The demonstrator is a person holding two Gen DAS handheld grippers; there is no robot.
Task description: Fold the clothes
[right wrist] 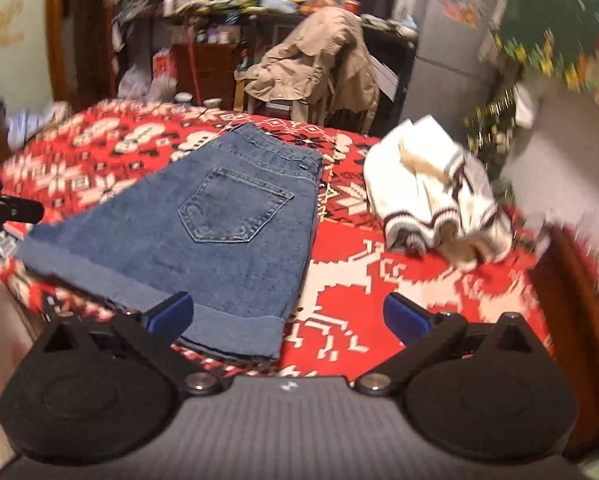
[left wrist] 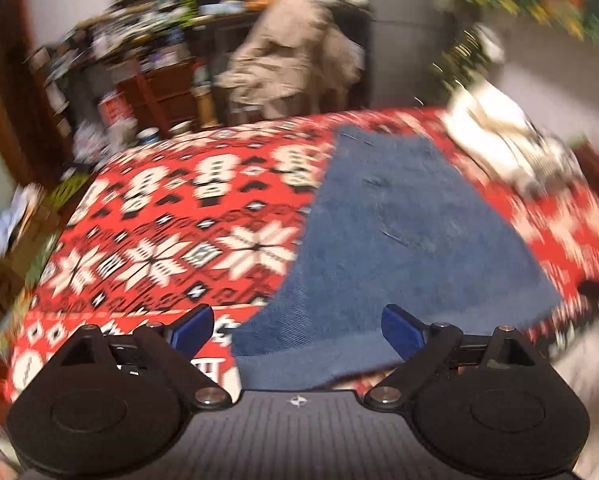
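Observation:
Blue denim shorts, folded in half with a back pocket up, lie flat on a red patterned blanket. The shorts also show, blurred, in the left wrist view. A crumpled white sweater with dark stripes lies to their right; it also shows in the left wrist view. My left gripper is open and empty above the shorts' near hem. My right gripper is open and empty above the shorts' near right corner. The tip of the left gripper shows at the left edge of the right wrist view.
The red blanket covers a bed or table. Behind it stands a chair draped with a beige jacket, cluttered shelves and a grey fridge. A wooden edge runs along the right side.

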